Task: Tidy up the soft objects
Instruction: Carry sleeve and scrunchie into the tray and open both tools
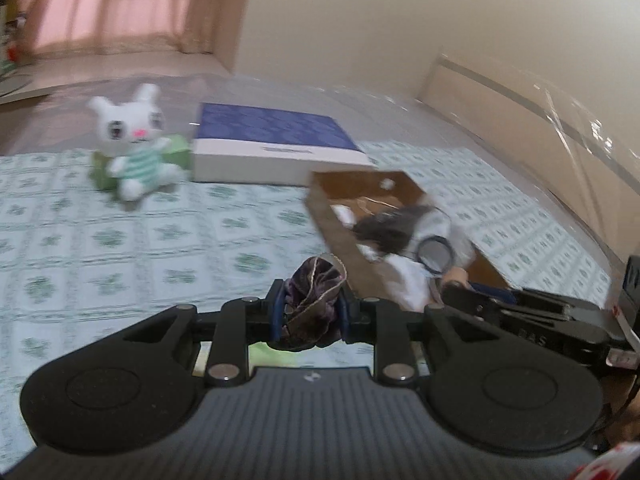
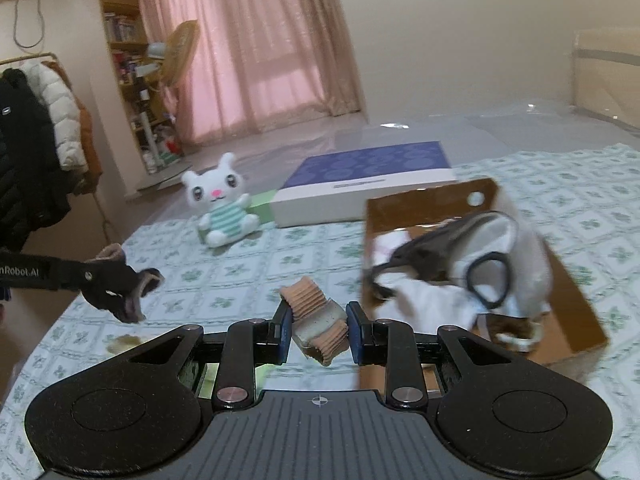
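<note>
A: Left gripper [image 1: 309, 312] first: its blue pads are pinched on a dark purple scrunchie [image 1: 314, 300], bunched up between them, above the green-patterned cover [image 1: 120, 240].

B: And the right gripper [image 2: 318, 330]? It's clamped on a folded sock [image 2: 318, 330], peach ribbing with a grey band, sitting tilted between the jaws.

A: Agreed. In the right view the scrunchie [image 2: 120, 292] shows out at the left edge, dangling off the other gripper's tip.

B: Cardboard box [image 2: 420, 208] just right of centre, open on top. Inside, a heap of soft white and grey fabric [image 2: 492, 256] with dark trim. It's blurred, so I can't name the pieces.

A: Further back, a white bunny [image 2: 224, 212] in a striped top sits upright, leaning on a green block [image 1: 178, 152].

B: Beside it lies a flat blue-lidded box [image 1: 276, 136], touching that green block.
</note>
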Tool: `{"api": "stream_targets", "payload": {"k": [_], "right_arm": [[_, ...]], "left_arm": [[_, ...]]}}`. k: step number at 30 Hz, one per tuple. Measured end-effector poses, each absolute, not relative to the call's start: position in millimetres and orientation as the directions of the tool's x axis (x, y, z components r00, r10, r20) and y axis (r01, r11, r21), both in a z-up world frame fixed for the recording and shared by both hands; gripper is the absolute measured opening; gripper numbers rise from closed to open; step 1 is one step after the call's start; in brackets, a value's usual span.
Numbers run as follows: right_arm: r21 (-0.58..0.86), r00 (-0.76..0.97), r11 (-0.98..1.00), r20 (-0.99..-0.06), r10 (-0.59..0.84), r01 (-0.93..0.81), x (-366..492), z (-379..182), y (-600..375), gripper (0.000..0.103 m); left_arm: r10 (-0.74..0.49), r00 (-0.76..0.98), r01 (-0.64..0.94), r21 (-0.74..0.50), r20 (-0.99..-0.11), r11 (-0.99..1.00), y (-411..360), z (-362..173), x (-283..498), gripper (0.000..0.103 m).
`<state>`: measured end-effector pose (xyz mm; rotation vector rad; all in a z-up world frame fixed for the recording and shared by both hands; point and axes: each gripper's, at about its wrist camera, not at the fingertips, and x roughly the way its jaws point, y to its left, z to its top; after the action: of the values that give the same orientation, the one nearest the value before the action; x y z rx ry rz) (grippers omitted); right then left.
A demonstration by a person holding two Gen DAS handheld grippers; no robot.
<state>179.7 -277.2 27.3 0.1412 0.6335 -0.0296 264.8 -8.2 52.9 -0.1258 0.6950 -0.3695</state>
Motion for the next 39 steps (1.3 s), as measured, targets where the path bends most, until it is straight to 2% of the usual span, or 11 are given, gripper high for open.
{"api": "stream_targets", "payload": {"k": [14,27,33,35,39], "right_arm": [[0.040,0.795,0.976,-0.588,-0.151,0.215,159,39,-364,0.029],[0.048,0.783,0.970,-0.601,-0.162,0.237,171,29,-399,0.029],[0.070,0.774,0.963,-0.612,-0.166,0.262,173,25,-413,0.029],[0.074,0.771,0.961,-0.615,-0.167,0.267,173,24,-416,0.029],[0.077,0.764,0.960,-0.624,-0.164,0.270,174,22,-419,0.029]], "left_arm": [[-0.468,0.607,0.431,-0.228,-0.643,0.873,-120,36,309,0.023],[-0.480,0.553,0.463,-0.229,-0.681,0.857,-165,15,343,0.024],[-0.475,0.527,0.452,-0.241,-0.705,0.859,-178,2,358,0.038],[-0.469,0.523,0.447,-0.239,-0.712,0.862,-179,-1,360,0.049],[-0.460,0.520,0.437,-0.239,-0.720,0.867,-177,-5,362,0.049]]}}
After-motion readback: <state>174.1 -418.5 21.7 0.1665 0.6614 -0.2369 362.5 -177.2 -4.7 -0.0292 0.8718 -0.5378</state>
